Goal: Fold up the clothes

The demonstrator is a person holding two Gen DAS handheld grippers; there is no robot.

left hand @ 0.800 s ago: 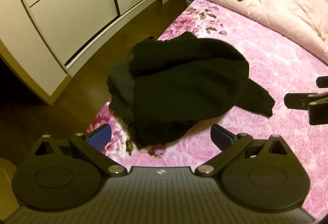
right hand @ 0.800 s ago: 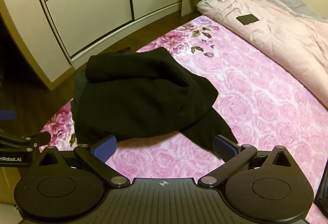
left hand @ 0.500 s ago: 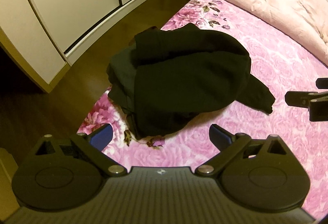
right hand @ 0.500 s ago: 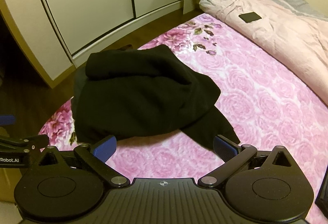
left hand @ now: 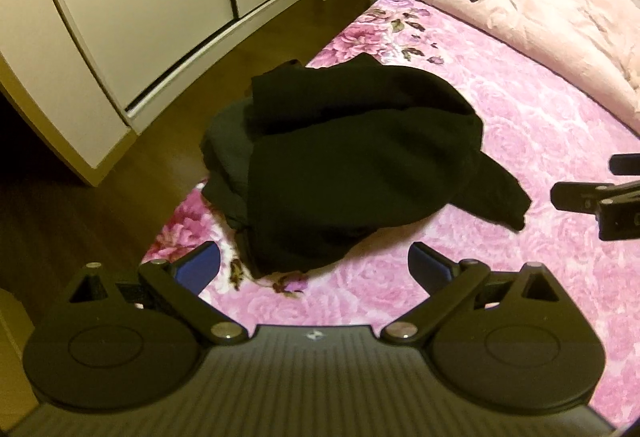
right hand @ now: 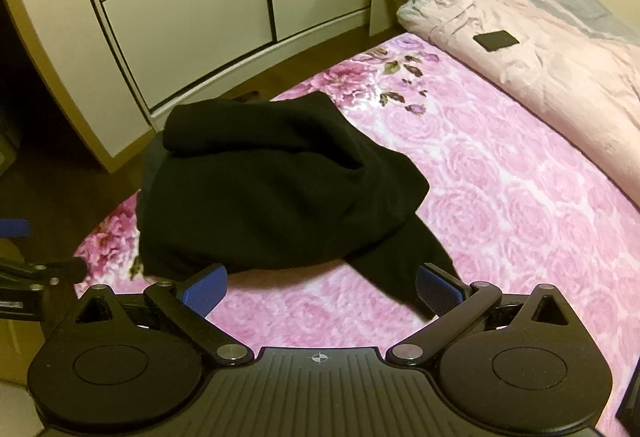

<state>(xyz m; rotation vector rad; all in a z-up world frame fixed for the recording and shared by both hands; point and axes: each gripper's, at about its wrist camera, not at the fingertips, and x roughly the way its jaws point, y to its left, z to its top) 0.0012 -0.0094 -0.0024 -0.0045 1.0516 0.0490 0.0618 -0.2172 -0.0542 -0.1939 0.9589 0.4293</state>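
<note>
Left wrist view: left gripper (left hand: pixel 314 263) spread wide, empty, hovering just short of the black garment (left hand: pixel 352 165). Right gripper (right hand: pixel 322 287) likewise wide and empty, flanking its stray sleeve (right hand: pixel 416 261). Garment lies heaped at the bed (left hand: pixel 540 125) edge, loosely bunched, likely awaiting spreading or another fold.

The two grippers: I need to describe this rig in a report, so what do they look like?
Both look the same. The left gripper and right gripper each have a matte black ribbed body, two round black discs, black link arms with silver pivot pins, and two fingers faced with blue textured pads. A small round crosshair mark sits at the centre of the right one's body. No cables or sleeves show.
</note>
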